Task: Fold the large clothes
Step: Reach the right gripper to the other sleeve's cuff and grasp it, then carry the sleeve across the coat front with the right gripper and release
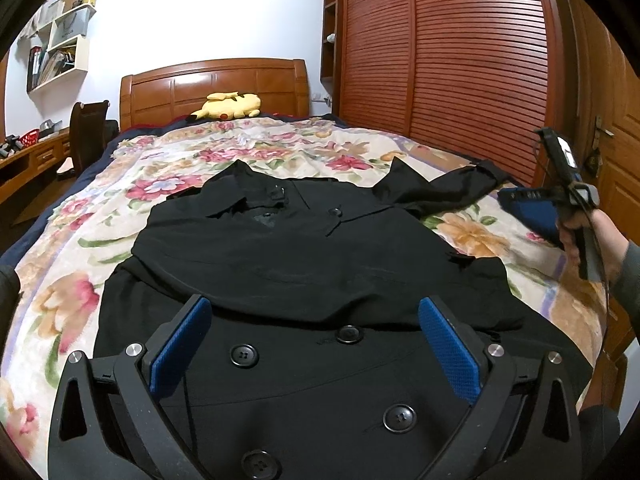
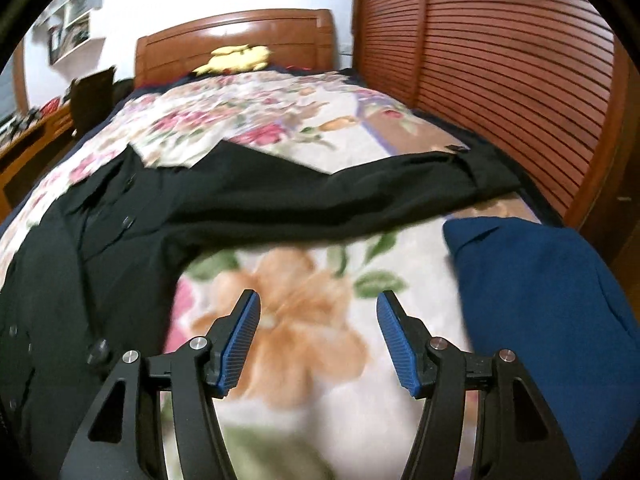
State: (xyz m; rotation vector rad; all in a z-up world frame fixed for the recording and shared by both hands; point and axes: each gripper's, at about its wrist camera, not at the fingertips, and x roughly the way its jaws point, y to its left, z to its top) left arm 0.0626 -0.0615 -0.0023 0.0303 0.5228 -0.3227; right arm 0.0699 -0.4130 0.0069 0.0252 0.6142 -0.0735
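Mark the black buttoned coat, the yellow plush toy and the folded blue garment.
black buttoned coat [image 1: 320, 248], left wrist view, chest panel.
yellow plush toy [image 1: 230, 106], left wrist view, body.
folded blue garment [image 2: 540, 280], right wrist view, top face.

coat [image 1: 312, 264]: matt black cloth, glossy buttons | headboard [image 1: 216, 84]: glossy wood | pads [image 2: 240, 344]: ribbed blue | quilt [image 1: 280, 148]: soft floral cloth

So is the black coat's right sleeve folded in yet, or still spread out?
Still spread out: the black buttoned coat's right sleeve stretches sideways across the floral bedspread toward the wardrobe side, not laid over the body.
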